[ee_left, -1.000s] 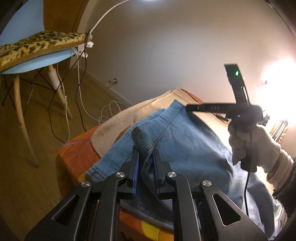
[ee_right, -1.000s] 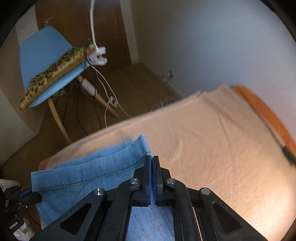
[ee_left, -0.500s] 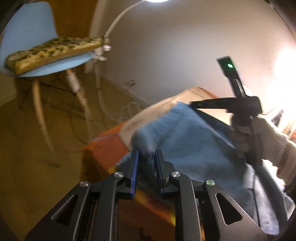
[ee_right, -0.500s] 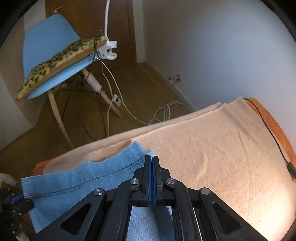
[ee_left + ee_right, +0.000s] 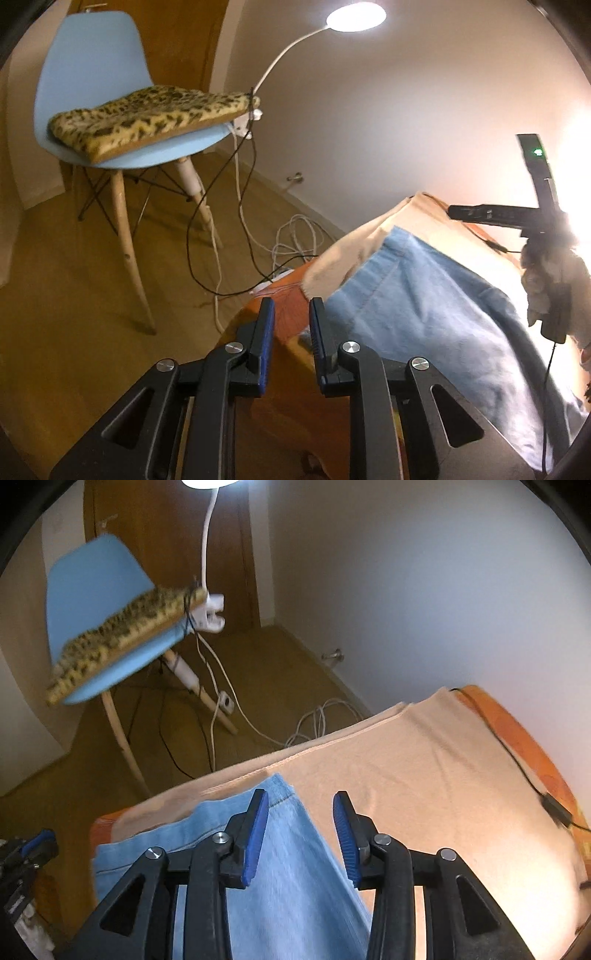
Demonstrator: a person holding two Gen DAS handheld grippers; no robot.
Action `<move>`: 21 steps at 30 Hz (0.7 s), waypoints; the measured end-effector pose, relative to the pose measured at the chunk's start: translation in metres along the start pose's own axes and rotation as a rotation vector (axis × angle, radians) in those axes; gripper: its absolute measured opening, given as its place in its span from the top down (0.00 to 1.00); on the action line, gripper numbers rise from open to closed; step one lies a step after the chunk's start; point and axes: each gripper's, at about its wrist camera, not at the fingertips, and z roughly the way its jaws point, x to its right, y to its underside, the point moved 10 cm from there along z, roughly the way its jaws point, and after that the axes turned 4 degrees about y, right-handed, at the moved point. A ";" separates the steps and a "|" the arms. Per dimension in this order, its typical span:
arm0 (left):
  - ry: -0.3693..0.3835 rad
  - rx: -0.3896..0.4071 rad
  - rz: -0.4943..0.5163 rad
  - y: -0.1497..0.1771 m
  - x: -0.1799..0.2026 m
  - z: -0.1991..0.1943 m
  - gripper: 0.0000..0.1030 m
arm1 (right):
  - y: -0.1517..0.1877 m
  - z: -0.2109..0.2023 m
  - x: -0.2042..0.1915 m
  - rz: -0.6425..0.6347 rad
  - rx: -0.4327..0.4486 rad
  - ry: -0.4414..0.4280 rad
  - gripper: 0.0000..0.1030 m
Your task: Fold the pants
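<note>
A light blue chair [image 5: 92, 66] on pale wooden legs stands at far left on the wooden floor [image 5: 66, 280]. A leopard-print cushion [image 5: 147, 114] lies flat on its seat. A white clip lamp [image 5: 356, 16], lit, is clamped to the seat's right edge, its gooseneck arching up to the right. Black and white cables [image 5: 295, 240] hang from the clamp and lie coiled on the floor near the white wall [image 5: 406, 110]. At right, a beige towel [image 5: 424, 775] covers an orange patterned surface [image 5: 517, 731]. A thin black cable [image 5: 517, 764] runs along the towel's right edge.
</note>
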 end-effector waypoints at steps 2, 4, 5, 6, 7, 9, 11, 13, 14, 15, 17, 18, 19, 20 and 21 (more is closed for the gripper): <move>0.020 -0.003 0.011 -0.001 0.008 -0.007 0.82 | 0.001 -0.027 0.008 0.025 0.018 -0.009 0.58; 0.044 0.000 0.032 -0.004 0.021 -0.018 0.82 | 0.005 -0.063 0.020 0.053 0.049 -0.005 0.53; 0.053 0.002 0.041 -0.005 0.026 -0.022 0.82 | 0.006 -0.076 0.025 0.066 0.061 -0.004 0.51; 0.067 0.007 0.052 -0.008 0.033 -0.028 0.82 | 0.009 -0.091 0.030 0.080 0.073 -0.003 0.49; 0.079 0.011 0.060 -0.010 0.040 -0.032 0.82 | 0.012 -0.112 0.037 0.098 0.090 -0.001 0.47; 0.116 0.017 0.073 -0.014 0.056 -0.043 0.82 | 0.021 -0.147 0.050 0.117 0.119 0.016 0.44; 0.157 0.019 0.088 -0.017 0.074 -0.054 0.81 | 0.030 -0.177 0.061 0.137 0.140 0.041 0.42; 0.194 0.017 0.107 -0.018 0.091 -0.061 0.75 | 0.045 -0.211 0.077 0.173 0.160 0.065 0.41; 0.218 0.015 0.122 -0.017 0.103 -0.066 0.75 | 0.052 -0.224 0.083 0.187 0.170 0.076 0.41; 0.244 0.010 0.140 -0.015 0.117 -0.071 0.74 | 0.060 -0.238 0.089 0.202 0.181 0.088 0.41; 0.289 0.000 0.170 -0.011 0.141 -0.079 0.74 | 0.083 -0.272 0.103 0.234 0.202 0.120 0.41; 0.306 -0.004 0.182 -0.009 0.151 -0.081 0.73 | 0.093 -0.284 0.108 0.245 0.208 0.132 0.40; 0.324 -0.011 0.197 -0.007 0.162 -0.084 0.72 | 0.107 -0.301 0.114 0.259 0.213 0.149 0.39; 0.349 -0.019 0.215 -0.003 0.178 -0.087 0.72 | 0.120 -0.314 0.120 0.271 0.217 0.168 0.39; 0.366 -0.025 0.224 -0.001 0.187 -0.089 0.71 | 0.133 -0.327 0.127 0.285 0.220 0.188 0.39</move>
